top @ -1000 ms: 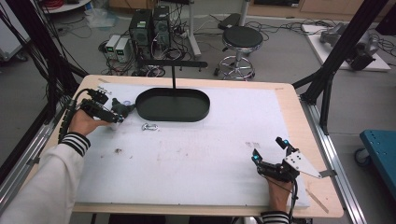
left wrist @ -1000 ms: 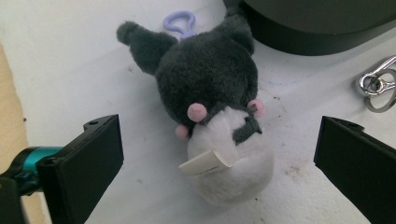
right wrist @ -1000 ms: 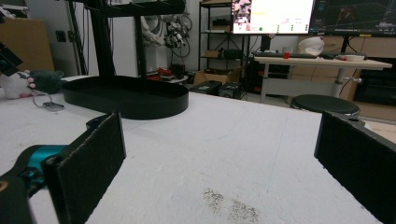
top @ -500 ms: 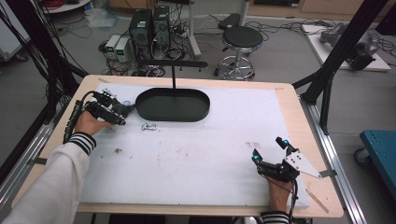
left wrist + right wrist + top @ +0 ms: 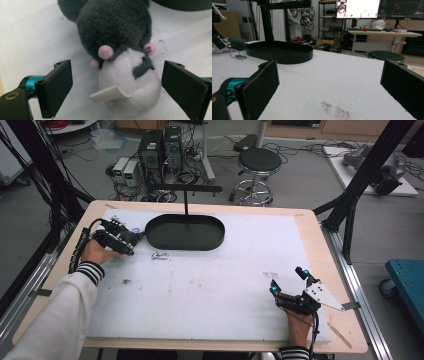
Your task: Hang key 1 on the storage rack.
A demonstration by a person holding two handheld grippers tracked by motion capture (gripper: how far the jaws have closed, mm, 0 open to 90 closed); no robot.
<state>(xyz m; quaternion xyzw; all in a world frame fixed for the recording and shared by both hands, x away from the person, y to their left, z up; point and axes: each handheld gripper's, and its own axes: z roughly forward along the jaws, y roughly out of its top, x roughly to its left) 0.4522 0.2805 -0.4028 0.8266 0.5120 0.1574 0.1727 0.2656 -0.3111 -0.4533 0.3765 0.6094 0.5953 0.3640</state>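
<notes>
At the high view's upper left, your left gripper [image 5: 131, 241] has just been closing, its jaws straddling the plush toy [image 5: 120, 57] untouched; centre on its white end before squeezing. Lower right, your right gripper [image 5: 290, 282] rests released.

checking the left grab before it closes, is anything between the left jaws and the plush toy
Nothing visible is. The left gripper has its black jaws on either side of the grey and white plush toy. They have just been closing, with gaps still showing at both pads.
</notes>
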